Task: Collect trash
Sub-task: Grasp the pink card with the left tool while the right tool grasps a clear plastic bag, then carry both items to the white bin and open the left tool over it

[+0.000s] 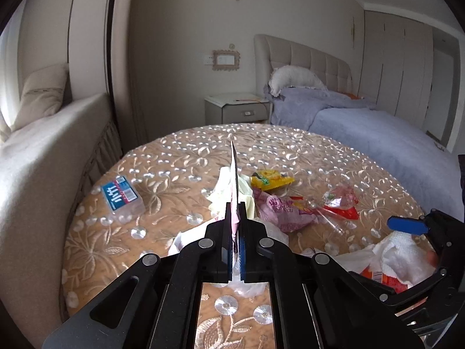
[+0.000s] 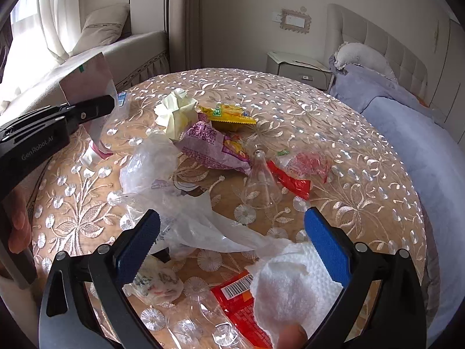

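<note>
My left gripper [image 1: 236, 203] is shut on a flat pink-and-white tube [image 1: 234, 174], held edge-on above the round table; it also shows in the right wrist view [image 2: 96, 116] at the left. My right gripper [image 2: 232, 221] is open above a white paper towel [image 2: 290, 279], a red barcode wrapper [image 2: 238, 299] and a clear plastic bag [image 2: 186, 218]. Farther on lie a pink snack bag [image 2: 209, 145], a yellow wrapper [image 2: 229, 115], crumpled pale-yellow paper [image 2: 174, 110], a clear plastic cone [image 2: 261, 180] and a red wrapper [image 2: 293, 180].
A blue-labelled tissue pack [image 1: 123, 196] lies at the table's left. The round table [image 1: 334, 157] has a gold embroidered cloth. A sofa [image 1: 43, 151] stands left, a bed [image 1: 377, 133] right, a nightstand [image 1: 237, 107] behind.
</note>
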Action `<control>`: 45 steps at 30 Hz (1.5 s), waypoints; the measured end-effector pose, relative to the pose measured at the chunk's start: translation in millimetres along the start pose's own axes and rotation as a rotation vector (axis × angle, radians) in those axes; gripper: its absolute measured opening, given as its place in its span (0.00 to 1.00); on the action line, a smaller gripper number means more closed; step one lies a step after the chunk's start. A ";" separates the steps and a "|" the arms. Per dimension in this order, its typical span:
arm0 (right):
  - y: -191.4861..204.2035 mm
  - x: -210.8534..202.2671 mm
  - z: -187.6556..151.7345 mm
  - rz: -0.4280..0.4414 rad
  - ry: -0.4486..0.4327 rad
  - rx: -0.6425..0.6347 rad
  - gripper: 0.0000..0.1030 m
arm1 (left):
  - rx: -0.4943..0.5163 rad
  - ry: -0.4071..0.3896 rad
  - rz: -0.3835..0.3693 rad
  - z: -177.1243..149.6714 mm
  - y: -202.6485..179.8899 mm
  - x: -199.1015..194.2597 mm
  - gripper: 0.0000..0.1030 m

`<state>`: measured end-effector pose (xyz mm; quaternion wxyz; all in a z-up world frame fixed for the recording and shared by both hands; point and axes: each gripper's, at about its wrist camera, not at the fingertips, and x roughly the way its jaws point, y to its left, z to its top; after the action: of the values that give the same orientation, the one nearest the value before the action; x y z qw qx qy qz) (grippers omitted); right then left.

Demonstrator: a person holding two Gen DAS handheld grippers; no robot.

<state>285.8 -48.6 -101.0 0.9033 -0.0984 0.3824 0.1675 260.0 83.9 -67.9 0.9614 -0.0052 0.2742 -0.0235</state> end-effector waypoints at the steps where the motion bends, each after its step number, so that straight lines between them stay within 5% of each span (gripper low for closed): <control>1: 1.9 0.3 0.7 0.007 -0.001 -0.003 0.96 | -0.001 -0.006 -0.003 1.7 0.8 -4.9 0.02; 8: 19.8 17.3 5.1 0.104 0.047 -0.041 0.96 | -0.045 -0.042 -0.001 8.1 5.4 -33.8 0.02; 13: 25.1 30.3 5.3 0.139 0.102 -0.055 0.83 | -0.050 -0.048 -0.003 5.6 3.3 -43.7 0.02; 16: 30.6 38.4 2.6 0.150 0.155 -0.088 0.45 | -0.054 -0.049 -0.003 4.0 2.7 -46.1 0.02; 20: 31.4 35.9 -1.5 0.136 0.136 -0.105 0.32 | -0.057 -0.053 -0.007 3.4 0.0 -51.1 0.02; 32: -14.5 -64.7 5.0 0.048 -0.161 -0.039 0.30 | 0.001 -0.096 -0.074 11.3 -48.2 -73.5 0.02; 45: -106.5 -141.2 -43.5 -0.120 -0.264 0.113 0.30 | 0.119 -0.099 -0.277 15.9 -170.4 -78.4 0.02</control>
<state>205.4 -192.5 -23.4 0.9582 -0.0471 0.2628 0.1028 194.6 -82.5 -9.2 0.9600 0.0130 0.2210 -0.1717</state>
